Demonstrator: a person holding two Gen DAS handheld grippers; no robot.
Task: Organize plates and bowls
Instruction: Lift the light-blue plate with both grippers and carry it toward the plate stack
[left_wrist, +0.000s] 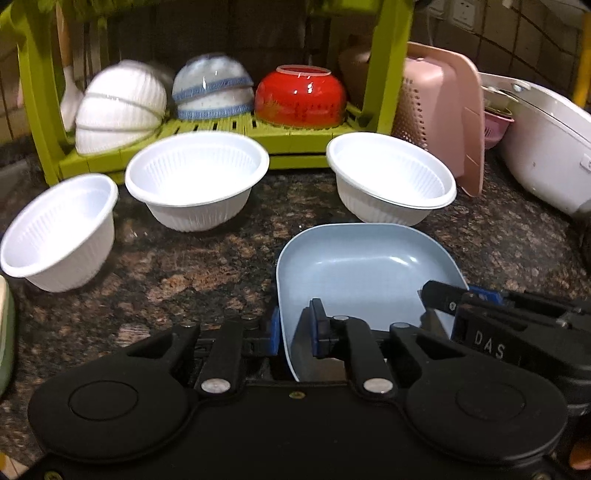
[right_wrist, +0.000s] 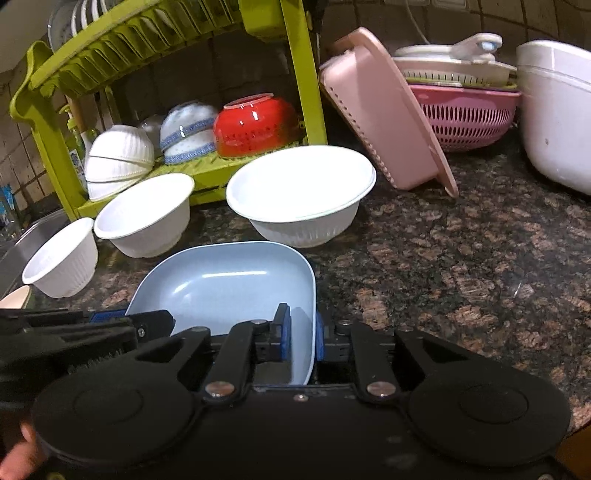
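Blue plate (left_wrist: 364, 266): square, shallow, low over the speckled desk (left_wrist: 184, 280), gripped on two edges. Left hand-held gripper (left_wrist: 293, 332): closed on the plate's left rim. Right hand-held gripper (right_wrist: 303, 334): closed on its right rim. Three white bowls (left_wrist: 197, 177) upright on the desk beyond the plate. Green rack (right_wrist: 55, 144) behind: lower shelf carries upturned white, blue-banded and red bowls (left_wrist: 301, 98). Pink basket (right_wrist: 384, 114) leans beside the rack.

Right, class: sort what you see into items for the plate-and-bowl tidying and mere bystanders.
Job items: blue plate, held by left gripper and right gripper; three white bowls; green rack.
Bystanders: pink basket, pink colander, white tub.
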